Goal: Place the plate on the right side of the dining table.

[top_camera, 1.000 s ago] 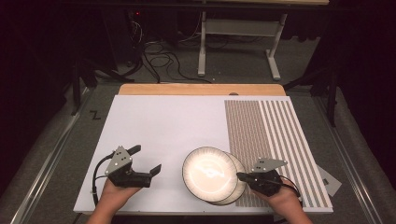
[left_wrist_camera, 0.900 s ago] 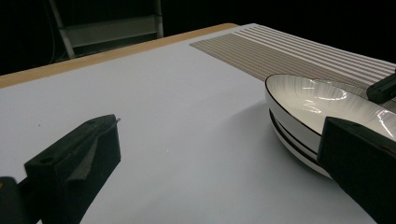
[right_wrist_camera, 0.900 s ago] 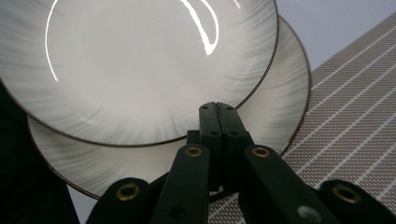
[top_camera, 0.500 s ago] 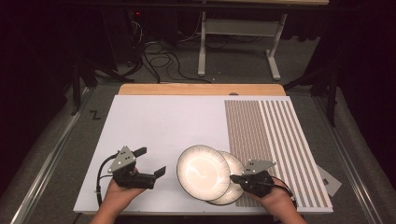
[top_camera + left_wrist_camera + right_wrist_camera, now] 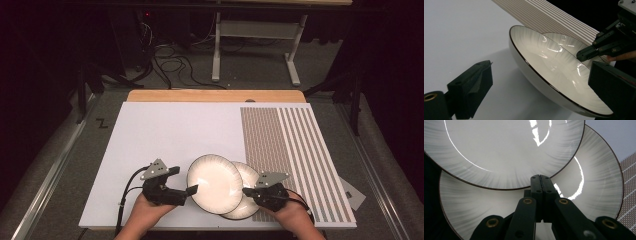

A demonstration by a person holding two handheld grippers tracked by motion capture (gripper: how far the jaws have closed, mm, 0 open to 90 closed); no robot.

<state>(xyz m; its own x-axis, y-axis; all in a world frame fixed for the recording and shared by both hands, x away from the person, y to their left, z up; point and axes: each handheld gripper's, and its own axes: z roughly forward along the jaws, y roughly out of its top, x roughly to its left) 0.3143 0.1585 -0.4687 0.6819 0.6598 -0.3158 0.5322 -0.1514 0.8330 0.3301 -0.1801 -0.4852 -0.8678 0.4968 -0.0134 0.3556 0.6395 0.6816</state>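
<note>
Since the earlier frame, the top plate (image 5: 215,183) has slid leftward off the bottom plate (image 5: 248,192), so it now overlaps only that plate's left part and tilts, its left edge reaching out over the white board (image 5: 165,135). Meanwhile the left gripper (image 5: 186,181) has come in from the left toward that plate, and its jaws, still wide apart, have just been closing a little. One jaw sits near the plate's left rim and the other lies farther along the rim toward the person, as the left gripper view shows; whether either pad touches the rim I cannot tell. Over on the other side, the right gripper (image 5: 246,190) has its jaws pressed together with nothing clamped between them. In the right gripper view, those closed tips (image 5: 540,178) meet the dark rim of the top plate (image 5: 506,150) from above the bottom plate (image 5: 594,177). Both plates are pale with fine grey streaks and a thin dark edge, and they lie near the front of the board, just left of the striped mat (image 5: 295,150).
</note>
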